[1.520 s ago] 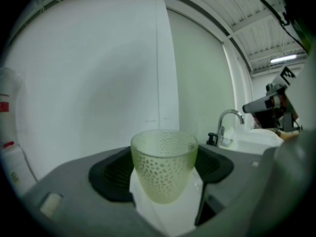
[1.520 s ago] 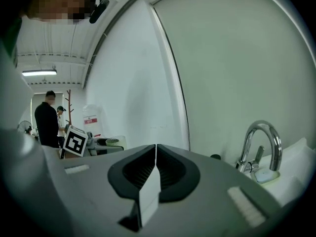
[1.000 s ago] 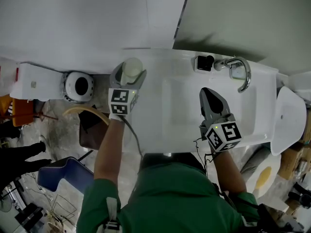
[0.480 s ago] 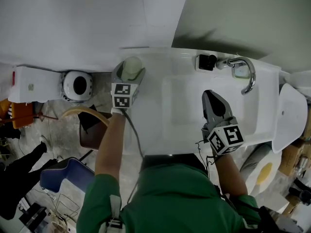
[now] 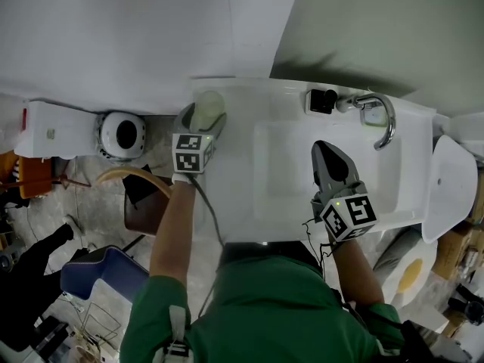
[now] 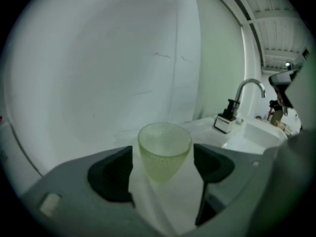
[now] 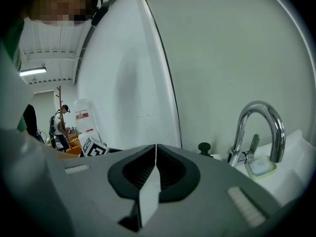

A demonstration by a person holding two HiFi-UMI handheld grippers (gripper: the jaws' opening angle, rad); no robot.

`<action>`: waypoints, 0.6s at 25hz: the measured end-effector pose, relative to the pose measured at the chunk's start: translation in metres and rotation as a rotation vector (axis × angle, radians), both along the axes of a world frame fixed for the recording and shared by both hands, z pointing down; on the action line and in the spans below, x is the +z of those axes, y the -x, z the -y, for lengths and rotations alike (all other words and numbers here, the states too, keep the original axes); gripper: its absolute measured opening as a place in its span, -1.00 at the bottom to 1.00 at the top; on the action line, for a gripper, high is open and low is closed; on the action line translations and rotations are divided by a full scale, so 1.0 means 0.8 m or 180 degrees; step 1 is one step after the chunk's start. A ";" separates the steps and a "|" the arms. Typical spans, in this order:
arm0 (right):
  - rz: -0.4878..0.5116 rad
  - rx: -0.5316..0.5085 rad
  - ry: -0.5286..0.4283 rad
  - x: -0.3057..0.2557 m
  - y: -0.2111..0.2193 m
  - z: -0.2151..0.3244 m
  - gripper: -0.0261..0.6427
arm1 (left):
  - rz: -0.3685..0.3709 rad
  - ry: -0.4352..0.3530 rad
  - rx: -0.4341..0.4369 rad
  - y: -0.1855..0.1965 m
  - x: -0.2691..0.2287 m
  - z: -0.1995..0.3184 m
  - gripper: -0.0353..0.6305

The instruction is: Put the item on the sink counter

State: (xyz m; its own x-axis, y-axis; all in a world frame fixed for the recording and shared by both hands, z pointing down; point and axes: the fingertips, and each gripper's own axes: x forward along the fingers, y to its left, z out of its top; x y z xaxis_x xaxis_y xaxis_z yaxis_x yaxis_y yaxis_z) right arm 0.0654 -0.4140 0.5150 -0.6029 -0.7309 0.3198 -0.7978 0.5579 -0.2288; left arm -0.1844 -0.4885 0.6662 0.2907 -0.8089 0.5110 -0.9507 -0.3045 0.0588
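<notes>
Standing clear btw left tongs [image 6: 163,157], left gripper view: cup [image 6: 164,144].

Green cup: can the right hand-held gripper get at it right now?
Probably not cleanly. The left hand-held gripper has its open jaws on both sides of the green cup, and the right hand-held gripper is shut, over the basin.

head: overhead, down | gripper views: low over sink counter [image 5: 257,100] — share faucet [image 5: 386,119]
</notes>
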 end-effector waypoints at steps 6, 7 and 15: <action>0.0035 0.0024 -0.0133 -0.020 -0.006 0.007 -0.90 | -0.0162 -0.0136 -0.0093 0.007 -0.049 -0.056 0.21; 0.0042 0.0030 -0.0160 -0.026 -0.008 0.006 -0.90 | -0.0192 -0.0184 -0.0122 0.007 -0.063 -0.068 0.14; 0.0145 -0.0063 -0.0487 -0.086 -0.001 -0.005 -0.90 | -0.0479 -0.0952 -0.0091 -0.021 -0.231 -0.140 -0.49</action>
State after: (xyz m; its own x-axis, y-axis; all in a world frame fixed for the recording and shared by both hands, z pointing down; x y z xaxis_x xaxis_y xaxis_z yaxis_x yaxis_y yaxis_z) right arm 0.0664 -0.4100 0.4460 -0.6291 -0.7568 0.1776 -0.7769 0.6045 -0.1758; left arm -0.1678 -0.3769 0.4811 0.3198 -0.9255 0.2028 -0.9466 -0.3027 0.1112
